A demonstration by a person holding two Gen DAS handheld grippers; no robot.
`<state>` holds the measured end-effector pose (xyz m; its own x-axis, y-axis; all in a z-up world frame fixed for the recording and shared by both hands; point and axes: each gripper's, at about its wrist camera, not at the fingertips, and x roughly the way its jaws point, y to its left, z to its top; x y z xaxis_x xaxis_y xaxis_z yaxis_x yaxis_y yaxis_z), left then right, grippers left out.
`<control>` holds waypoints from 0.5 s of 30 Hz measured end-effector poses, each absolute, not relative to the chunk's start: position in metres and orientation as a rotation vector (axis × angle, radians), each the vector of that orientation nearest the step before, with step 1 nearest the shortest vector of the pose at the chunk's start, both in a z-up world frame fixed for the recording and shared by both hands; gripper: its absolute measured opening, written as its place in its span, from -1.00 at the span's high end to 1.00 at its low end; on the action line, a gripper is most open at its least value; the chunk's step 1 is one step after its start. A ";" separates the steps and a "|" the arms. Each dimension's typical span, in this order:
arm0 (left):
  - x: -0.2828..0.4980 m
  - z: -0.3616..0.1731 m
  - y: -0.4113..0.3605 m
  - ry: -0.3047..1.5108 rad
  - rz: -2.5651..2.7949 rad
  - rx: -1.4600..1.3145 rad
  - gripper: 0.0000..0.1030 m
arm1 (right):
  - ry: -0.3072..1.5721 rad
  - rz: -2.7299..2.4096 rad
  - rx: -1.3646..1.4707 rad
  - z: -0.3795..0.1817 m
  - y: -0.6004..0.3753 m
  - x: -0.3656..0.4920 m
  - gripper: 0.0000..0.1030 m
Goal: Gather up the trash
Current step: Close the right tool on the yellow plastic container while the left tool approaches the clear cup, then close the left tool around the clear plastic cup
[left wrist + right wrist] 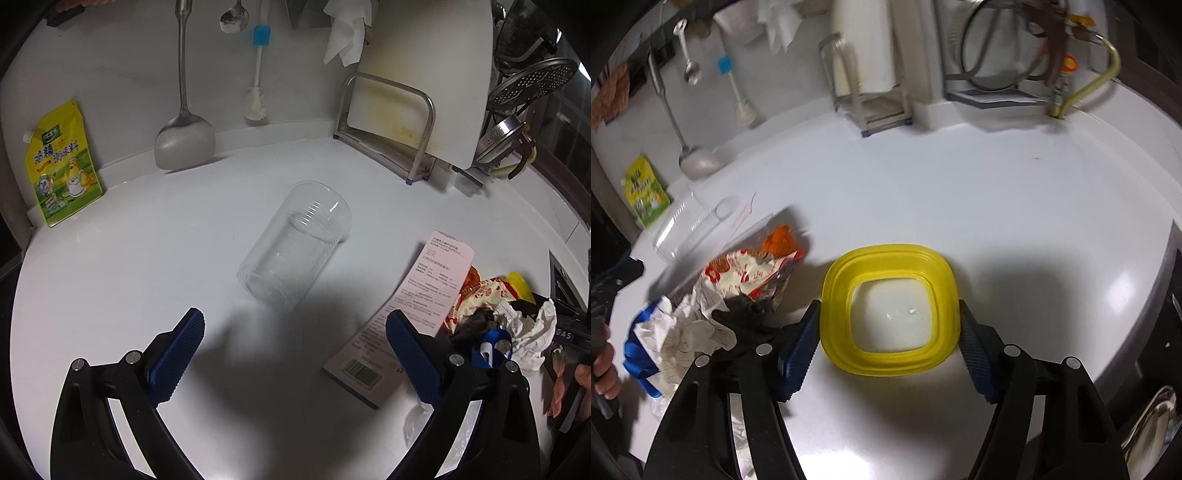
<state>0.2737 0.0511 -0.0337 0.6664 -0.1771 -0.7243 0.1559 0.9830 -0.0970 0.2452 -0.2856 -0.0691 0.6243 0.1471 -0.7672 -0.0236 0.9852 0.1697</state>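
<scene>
A clear plastic cup (pixel 295 243) lies on its side on the white counter (pixel 147 258), just ahead of my left gripper (pixel 295 315), which is open and holds nothing. To its right lie a printed card package (pixel 406 306), a red-and-white snack wrapper (pixel 476 295) and crumpled paper (pixel 532 332). In the right wrist view a yellow square lid (pixel 886 258) with a translucent centre lies flat, and my right gripper (pixel 888 304) has its blue pads against the lid's two sides. The wrapper (pixel 750 273), crumpled paper (pixel 687 332) and cup (pixel 690 225) lie to the left.
A yellow pouch (pixel 62 166) leans at the back left. A metal spatula (pixel 184 140) and a brush (pixel 255 103) hang on the wall. A metal rack (pixel 388 122) with a white cutting board stands back right, strainers beside it. A person's hand (pixel 605 365) shows at the left edge.
</scene>
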 end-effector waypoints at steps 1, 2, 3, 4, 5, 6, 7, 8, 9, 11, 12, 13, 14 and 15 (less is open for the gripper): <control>0.279 -0.035 0.051 0.827 -0.188 -0.022 -0.88 | 0.882 0.099 0.175 -0.067 -0.292 0.243 -0.32; 0.284 -0.037 0.049 0.834 -0.188 -0.012 -0.88 | 0.875 0.099 0.197 -0.065 -0.296 0.241 -0.32; 0.288 -0.038 0.047 0.838 -0.189 0.001 -0.88 | 0.870 0.100 0.215 -0.065 -0.300 0.239 -0.32; 0.294 -0.040 0.045 0.843 -0.190 0.019 -0.88 | 0.866 0.100 0.228 -0.064 -0.303 0.237 -0.32; 0.299 -0.042 0.044 0.849 -0.190 0.034 -0.88 | 0.858 0.100 0.245 -0.063 -0.308 0.236 -0.32; 0.306 -0.044 0.042 0.862 -0.192 0.046 -0.88 | 0.853 0.101 0.260 -0.062 -0.311 0.234 -0.32; 0.312 -0.047 0.041 0.877 -0.197 0.047 -0.88 | 0.849 0.102 0.270 -0.061 -0.313 0.233 -0.32; 0.317 -0.049 0.040 0.889 -0.203 0.045 -0.88 | 0.843 0.106 0.286 -0.060 -0.316 0.232 -0.32; 0.322 -0.052 0.040 0.901 -0.206 0.042 -0.88 | 0.839 0.110 0.301 -0.059 -0.319 0.231 -0.32; 0.334 -0.057 0.039 0.922 -0.212 0.036 -0.88 | 0.834 0.113 0.311 -0.059 -0.320 0.231 -0.32; 0.337 -0.059 0.039 0.929 -0.213 0.037 -0.88 | 0.834 0.115 0.311 -0.059 -0.320 0.231 -0.32; 0.342 -0.060 0.037 0.936 -0.216 0.038 -0.88 | 0.833 0.118 0.310 -0.058 -0.319 0.231 -0.32; 0.346 -0.062 0.036 0.942 -0.222 0.039 -0.88 | 0.832 0.122 0.310 -0.058 -0.318 0.231 -0.32; 0.349 -0.063 0.035 0.947 -0.224 0.039 -0.88 | 0.831 0.125 0.308 -0.058 -0.318 0.231 -0.32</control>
<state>0.3493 0.0348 -0.0634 0.5626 -0.1734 -0.8084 0.2071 0.9761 -0.0652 0.2310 -0.3177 -0.0578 0.6695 0.2290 -0.7066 0.0107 0.9482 0.3175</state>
